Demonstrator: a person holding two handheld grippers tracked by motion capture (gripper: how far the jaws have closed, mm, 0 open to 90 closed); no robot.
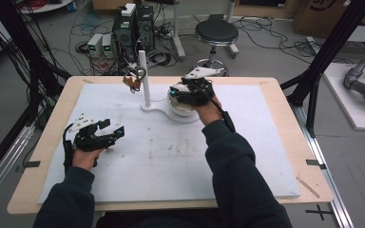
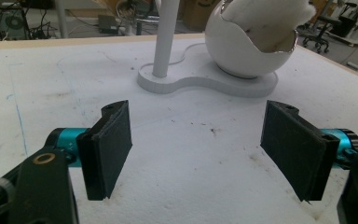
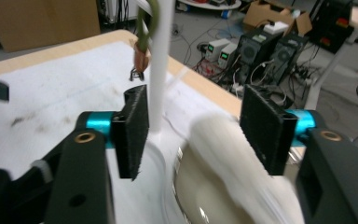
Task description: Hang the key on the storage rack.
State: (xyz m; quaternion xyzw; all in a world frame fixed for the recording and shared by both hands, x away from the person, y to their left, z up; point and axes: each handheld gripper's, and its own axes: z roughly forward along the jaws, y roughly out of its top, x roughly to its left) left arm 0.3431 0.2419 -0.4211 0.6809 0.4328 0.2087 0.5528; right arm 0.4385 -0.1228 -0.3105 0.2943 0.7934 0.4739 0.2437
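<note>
Right gripper point(image 1: 179, 91) held over the white egg-shaped bowl point(image 1: 180, 107) at the far middle of the counter point(image 1: 285, 142), jaws apart and pressing on nothing. In the right gripper view point(image 3: 191, 133), blurred white stuffing point(image 3: 233, 154) below and between the jaws, bowl rim just underneath; contact with the stuffing impossible to judge through the blur. Bowl seated on a flat white base point(image 2: 205, 81), sharing that base with a slim upright white post point(image 1: 145, 80). Brown and green item point(image 1: 135, 78) hanging beside the post, near its upper half. Left gripper point(image 1: 116, 130) low over the near left of the white pad point(image 1: 171, 161), well apart from the bowl, jaws wide with only bare pad between them. Same bowl, white stuffing point(image 2: 265, 21) inside its broken-shell opening, seen farther off in the left gripper view point(image 2: 198, 147).
</note>
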